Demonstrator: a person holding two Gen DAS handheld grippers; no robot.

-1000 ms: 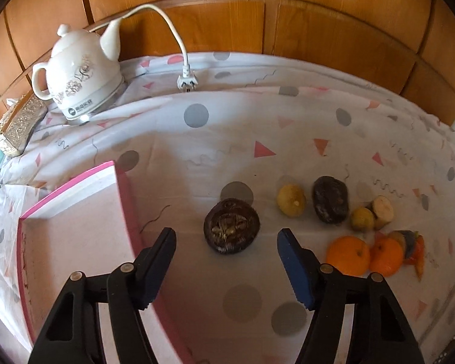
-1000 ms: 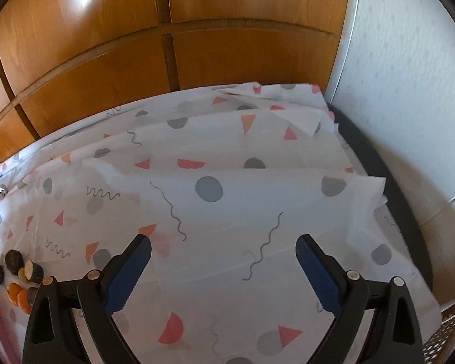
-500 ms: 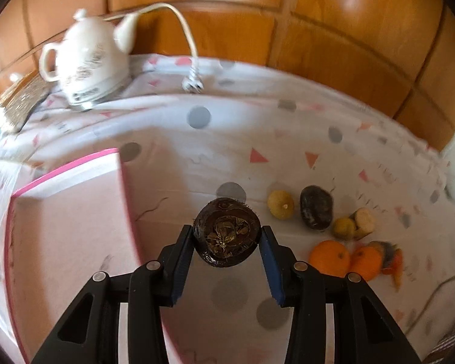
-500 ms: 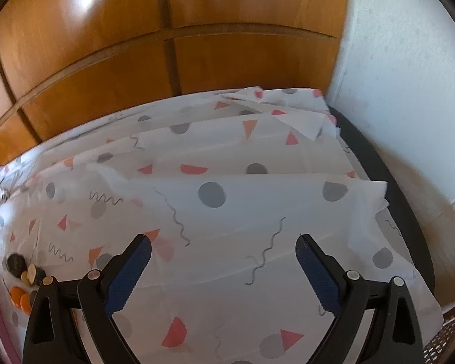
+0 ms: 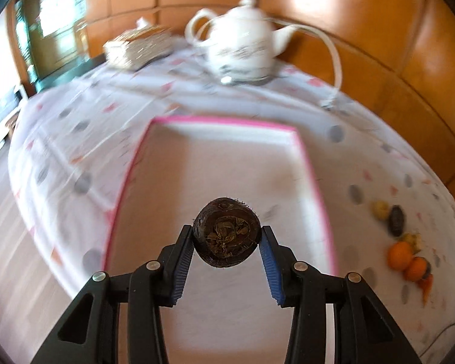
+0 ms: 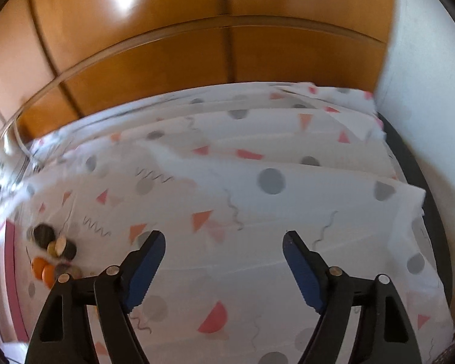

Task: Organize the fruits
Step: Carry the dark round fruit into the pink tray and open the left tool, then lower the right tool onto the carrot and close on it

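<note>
Left gripper [image 5: 227, 239]: clamped on the dark fruit [image 5: 227, 236], above the pink-rimmed tray [image 5: 315, 188].
Right gripper [image 6: 223, 261]: empty, jaws closing.
Left to do: tray bare; the fruit pile [image 5: 403, 242] waits near the tablecloth's right edge.

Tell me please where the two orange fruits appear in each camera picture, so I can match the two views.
Left wrist view: the orange fruits lie at the far right edge, low, on the patterned cloth.
Right wrist view: the orange fruits lie at the far left edge, low.
Shared landmark: the pink-rimmed tray, beside the fruit pile, seen again as a pink edge.
</note>
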